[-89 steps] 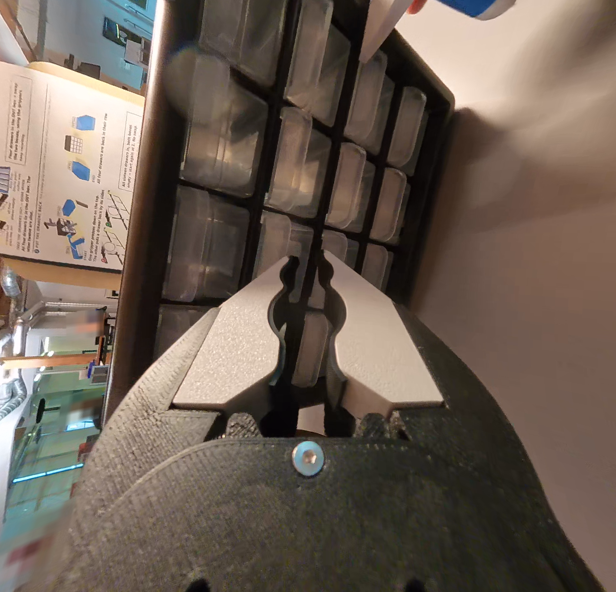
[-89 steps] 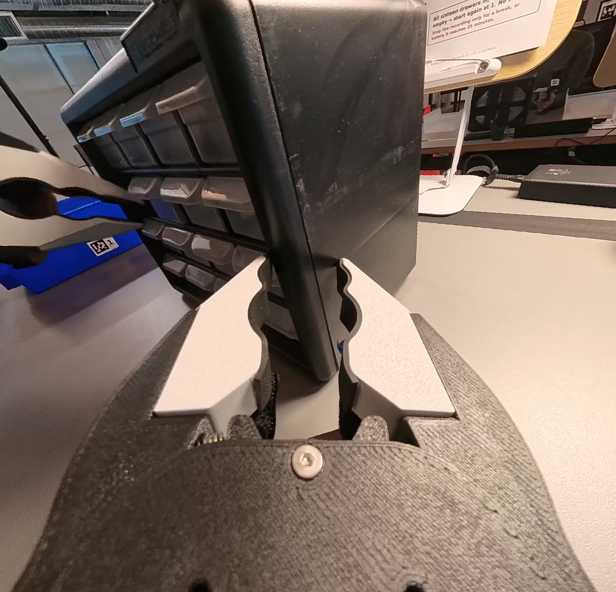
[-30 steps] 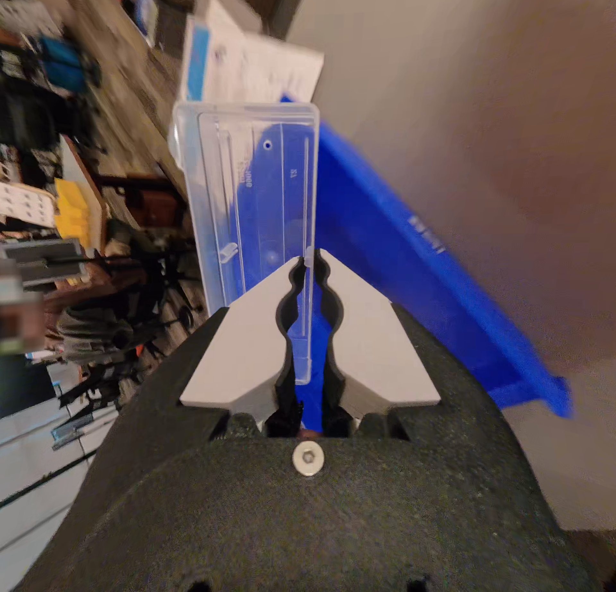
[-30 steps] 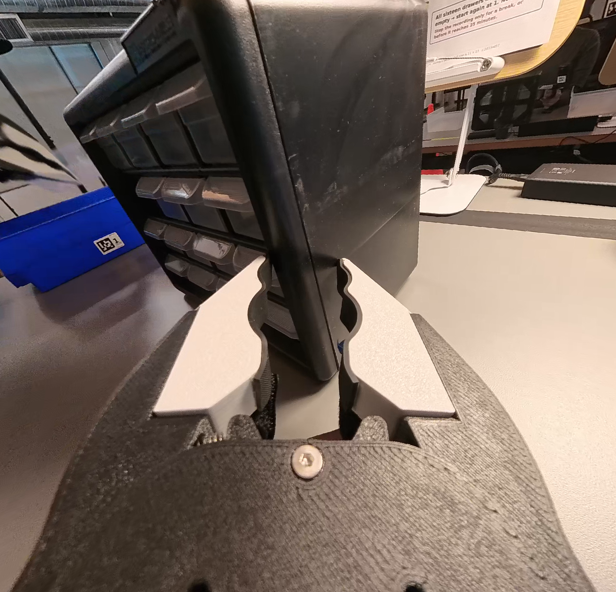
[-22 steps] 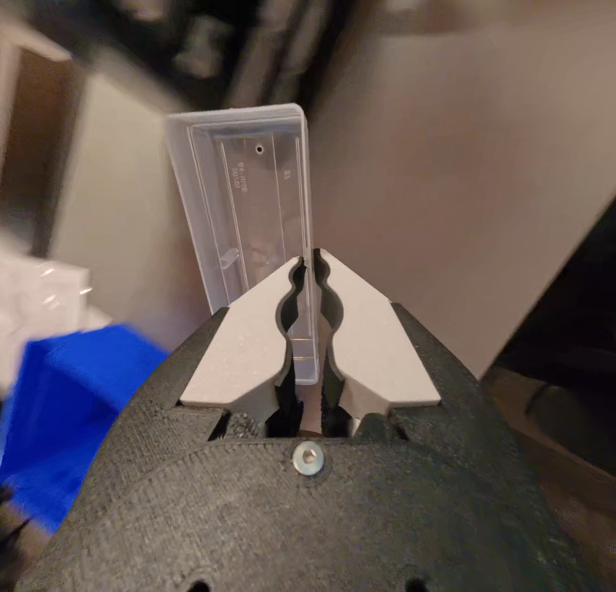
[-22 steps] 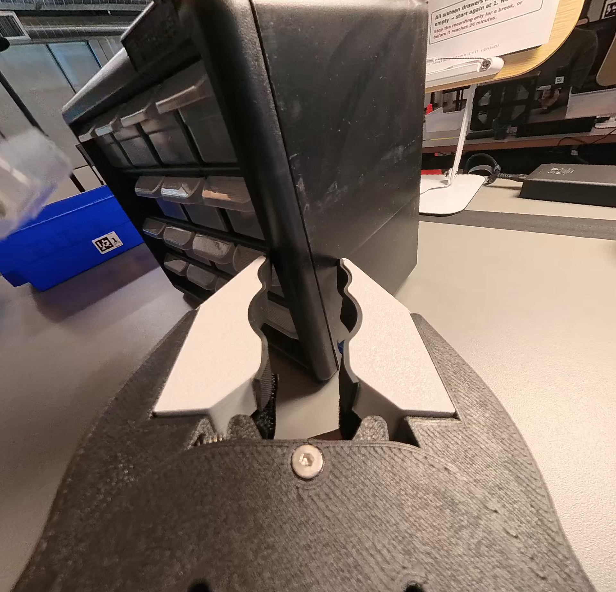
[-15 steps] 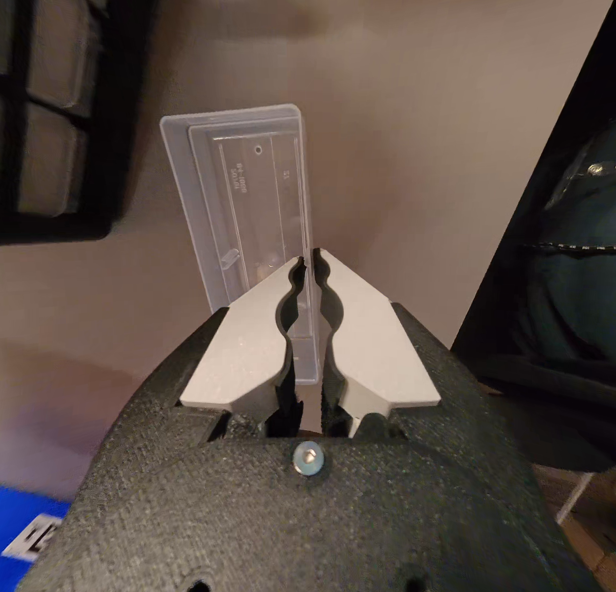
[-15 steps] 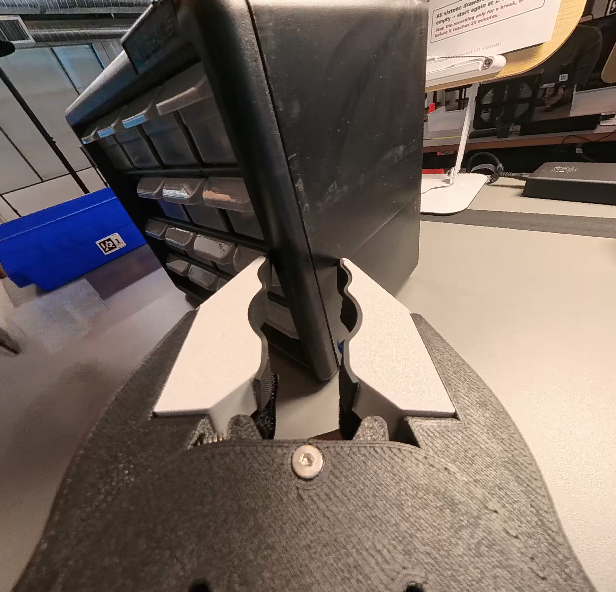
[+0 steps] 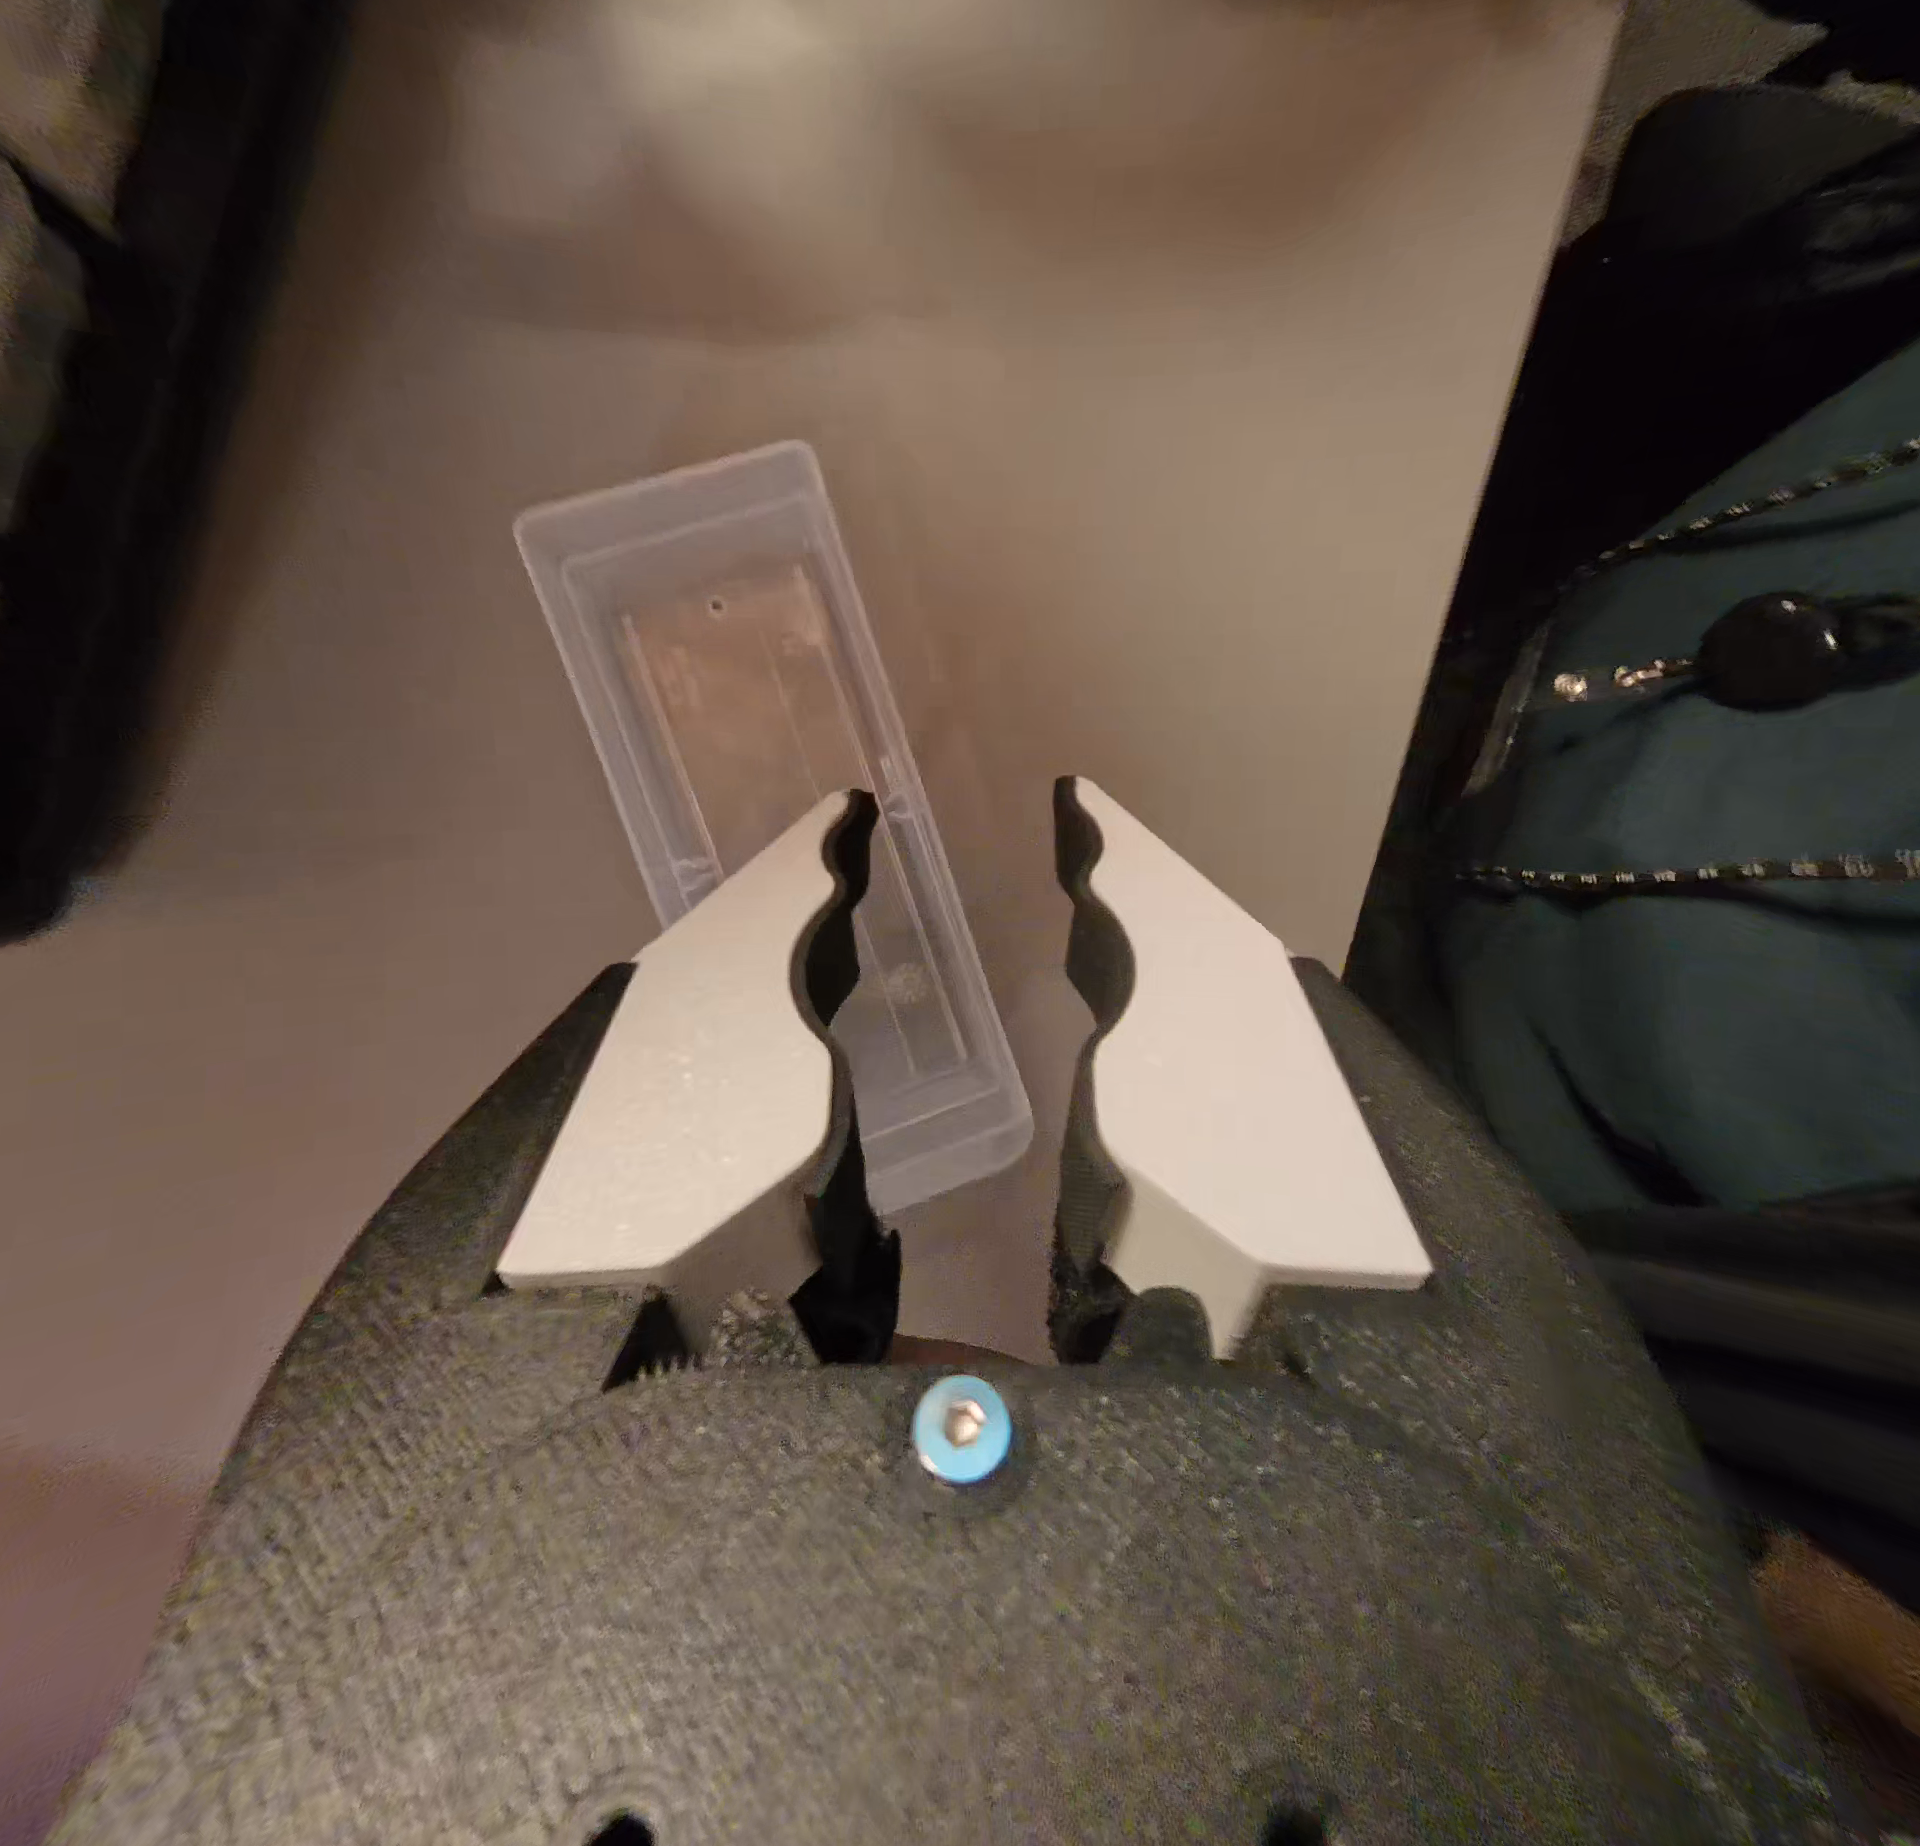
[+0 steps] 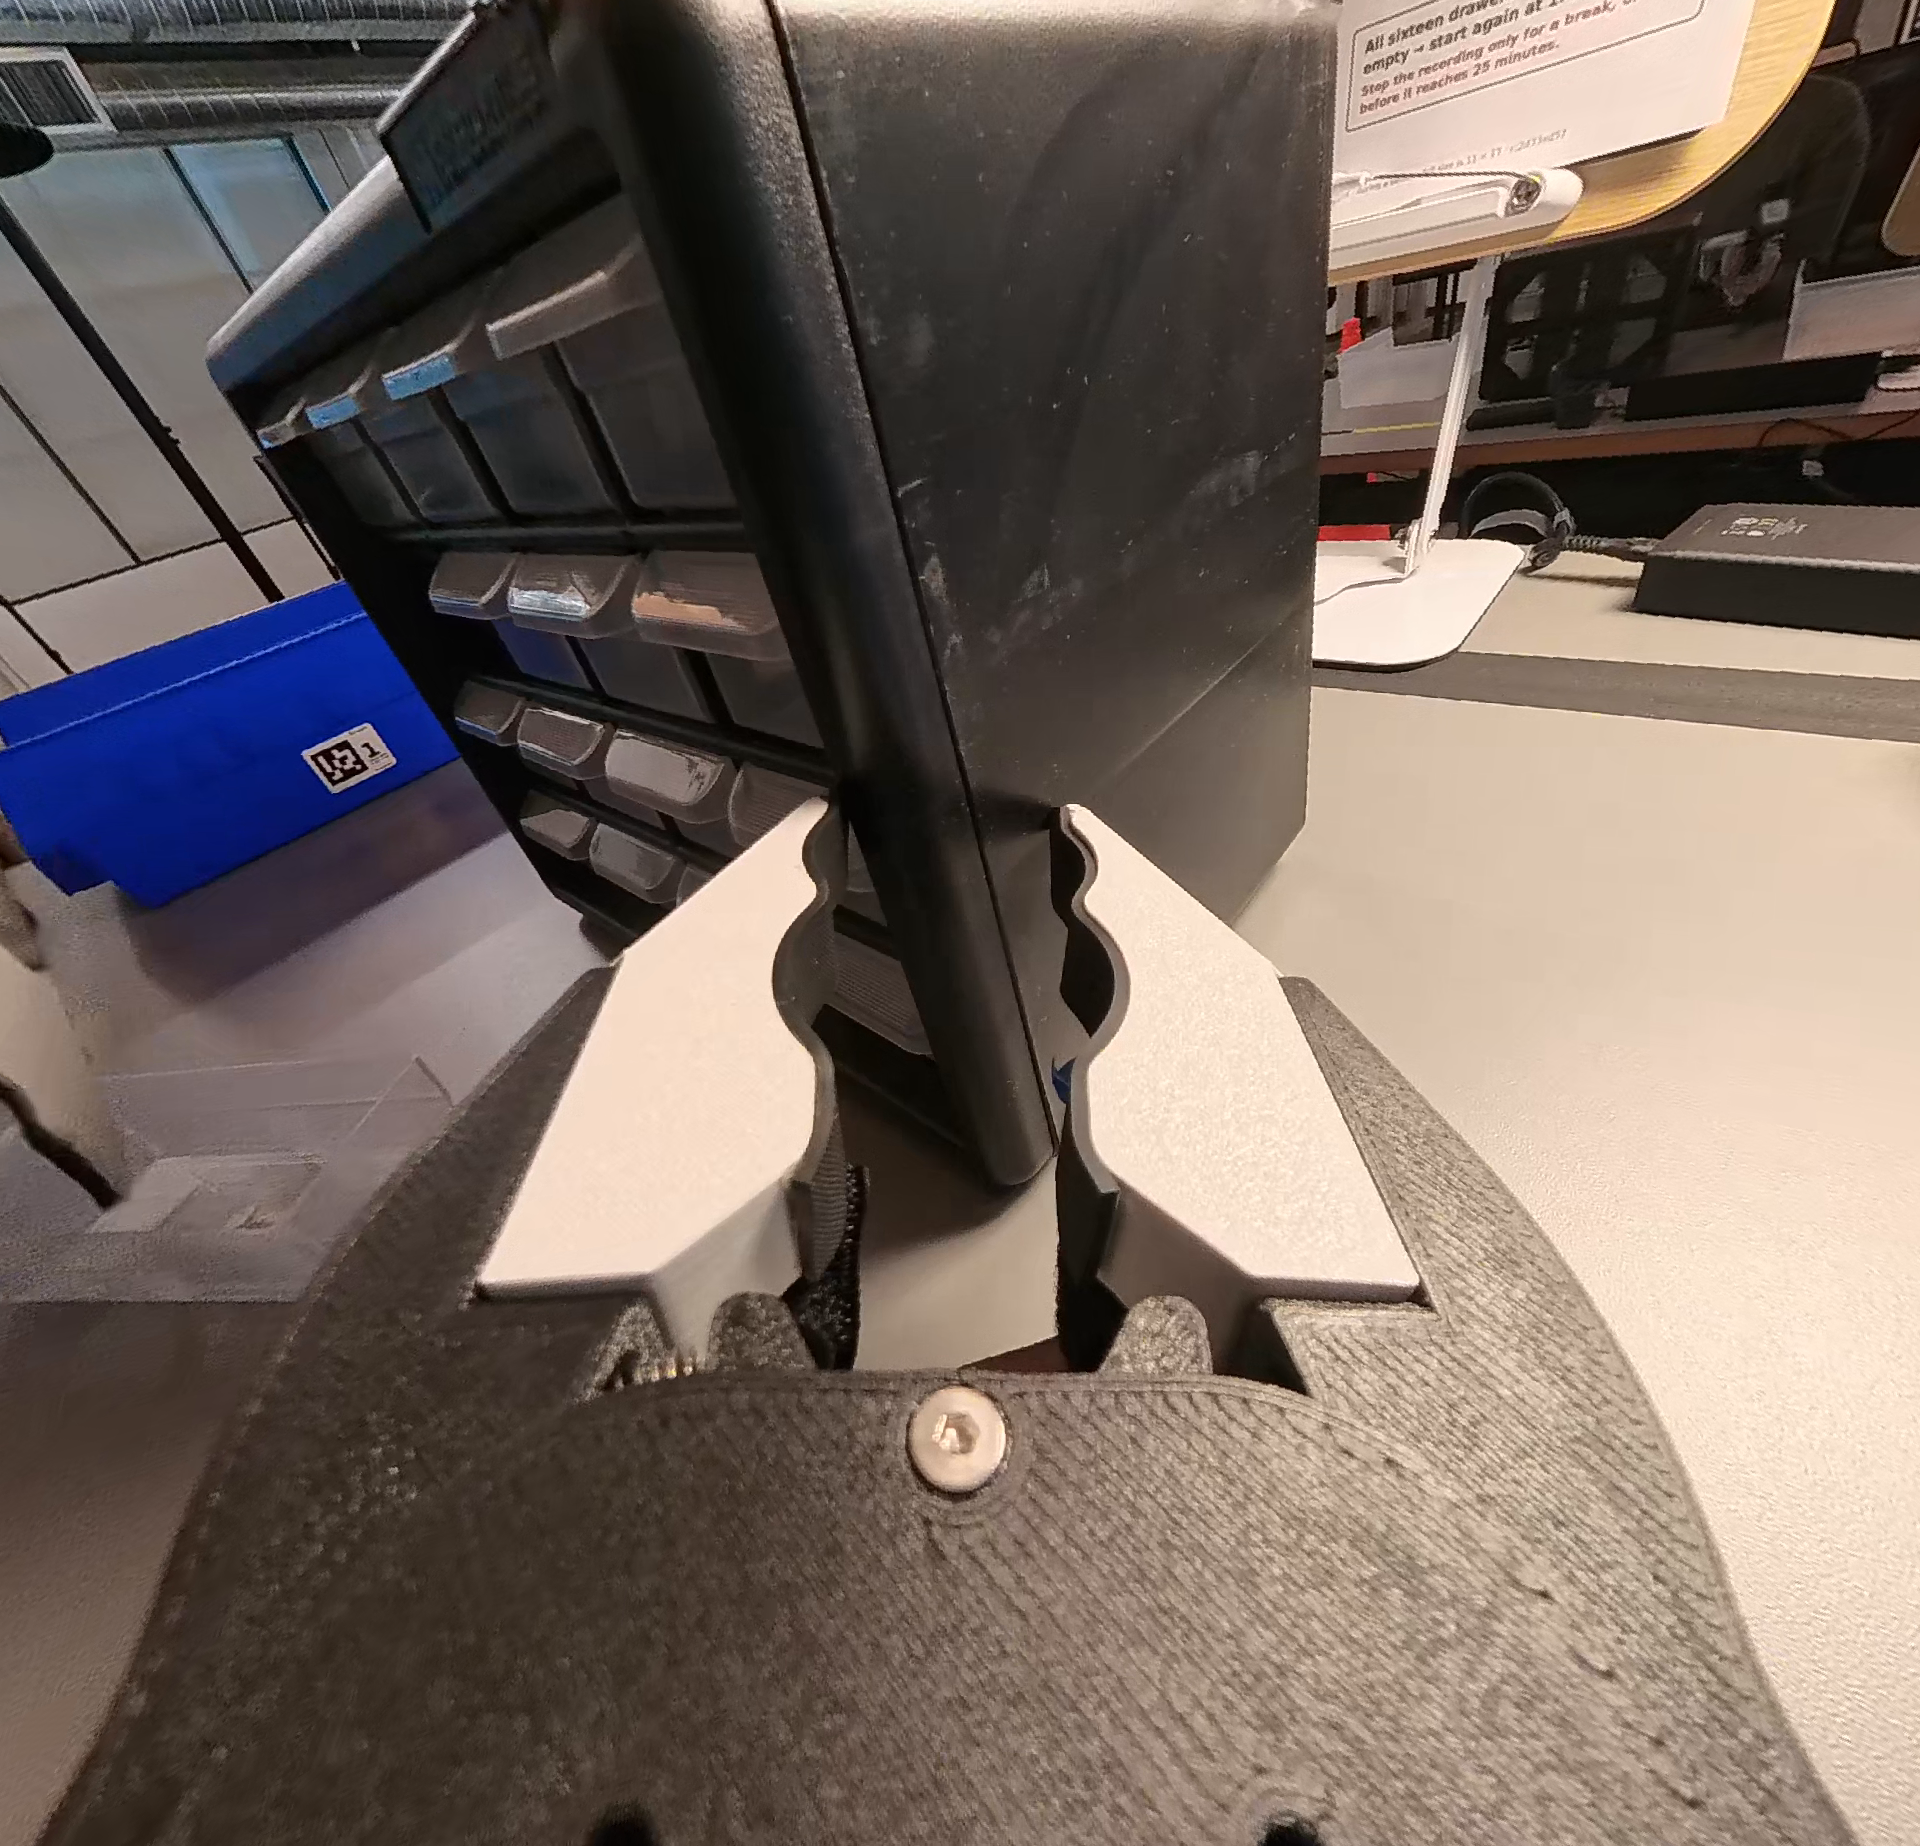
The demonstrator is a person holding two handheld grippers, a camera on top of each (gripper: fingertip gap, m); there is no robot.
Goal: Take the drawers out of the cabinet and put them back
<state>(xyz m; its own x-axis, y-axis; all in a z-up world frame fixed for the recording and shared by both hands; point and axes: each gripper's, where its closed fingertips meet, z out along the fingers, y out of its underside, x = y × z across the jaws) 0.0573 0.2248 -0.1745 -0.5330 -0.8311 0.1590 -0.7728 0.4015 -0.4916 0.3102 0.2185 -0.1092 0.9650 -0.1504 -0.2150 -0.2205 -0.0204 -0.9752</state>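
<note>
In the left wrist view a clear plastic drawer (image 9: 748, 757) lies open side up on the beige table (image 9: 1143, 446), tilted a little. My left gripper (image 9: 966, 809) is open just above it, and its pads do not press on it. The drawer also shows blurred at the lower left of the right wrist view (image 10: 229, 1173). My right gripper (image 10: 940, 830) is shut on the front right corner post of the black drawer cabinet (image 10: 1039, 394). Several clear drawers (image 10: 665, 768) sit in the cabinet's rows, and one slot in the second row looks empty.
A blue bin (image 10: 187, 736) with a square tag stands left of the cabinet. A white stand base (image 10: 1403, 601), a flat black box (image 10: 1787, 570) and an instruction sheet (image 10: 1507, 20) are behind on the right. A person's dark teal clothing (image 9: 1714, 861) is at the table's edge.
My left gripper pulled the clear drawer from the cabinet, swung it past the blue bin, brought it down onto the table and opened, letting it go. The right gripper has not moved.
</note>
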